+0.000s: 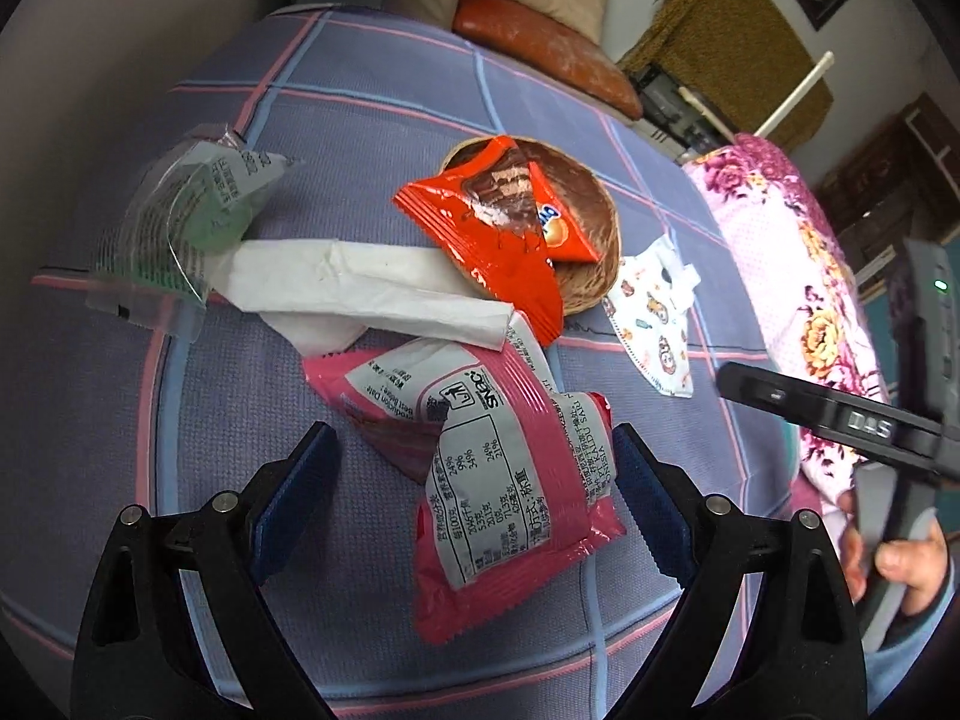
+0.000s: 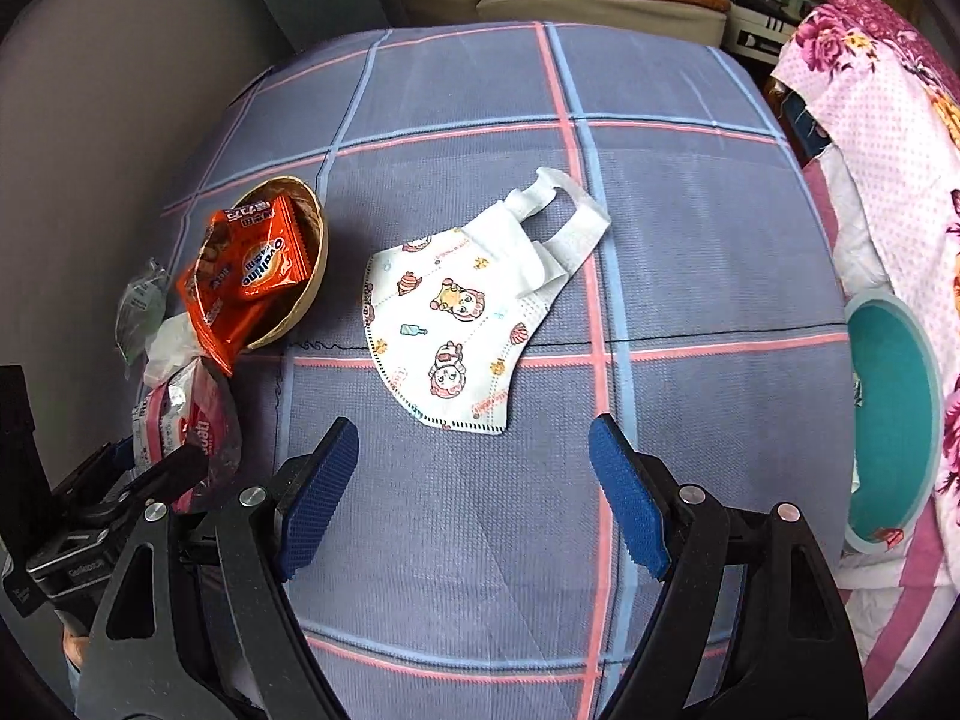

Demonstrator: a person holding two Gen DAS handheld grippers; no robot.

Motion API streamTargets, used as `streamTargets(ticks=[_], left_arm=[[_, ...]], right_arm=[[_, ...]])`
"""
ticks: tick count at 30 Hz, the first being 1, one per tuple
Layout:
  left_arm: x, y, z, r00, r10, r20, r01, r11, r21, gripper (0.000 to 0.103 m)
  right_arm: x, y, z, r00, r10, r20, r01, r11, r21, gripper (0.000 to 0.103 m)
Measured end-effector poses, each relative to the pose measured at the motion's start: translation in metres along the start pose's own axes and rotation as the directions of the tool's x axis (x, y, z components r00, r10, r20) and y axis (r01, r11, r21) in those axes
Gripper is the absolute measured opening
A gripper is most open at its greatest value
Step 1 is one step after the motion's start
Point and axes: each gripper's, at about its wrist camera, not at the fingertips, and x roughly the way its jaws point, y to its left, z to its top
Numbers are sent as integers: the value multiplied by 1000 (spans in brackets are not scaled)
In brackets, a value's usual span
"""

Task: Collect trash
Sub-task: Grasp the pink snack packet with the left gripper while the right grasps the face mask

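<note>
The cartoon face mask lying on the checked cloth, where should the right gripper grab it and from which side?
Probably the bunched ear loops at the far end of the face mask. They stand up off the checked cloth, while the printed body lies flat. Bring the open right gripper from above, jaws across the straps.

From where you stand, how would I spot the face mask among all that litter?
Start at the blue checked bedspread and find the brown bowl holding an orange wrapper. The face mask lies flat just right of that bowl, alone on the cloth. It is the only white piece printed with little cartoon figures, with ear loops.
</note>
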Motion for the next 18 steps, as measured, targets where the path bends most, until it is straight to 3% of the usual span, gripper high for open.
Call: streamTargets(ticks=[12, 14, 16, 18], left_arm=[[-4, 14, -2, 999, -32, 19, 32, 999, 13, 91], [-3, 11, -2, 999, -26, 23, 26, 1000, 14, 91], [-3, 9, -3, 999, -19, 33, 19, 1000, 14, 87], [-3, 4, -6, 999, -17, 33, 16, 1000, 10, 68]], right_arm=[[46, 21, 26, 997, -70, 31, 72, 995, -63, 75], [47, 27, 25, 993, -109, 46, 113, 989, -100, 68], [44, 34, 21, 992, -110, 65, 118, 983, -143, 49], [42, 39, 19, 993, -100, 67, 110, 979, -169, 30]])
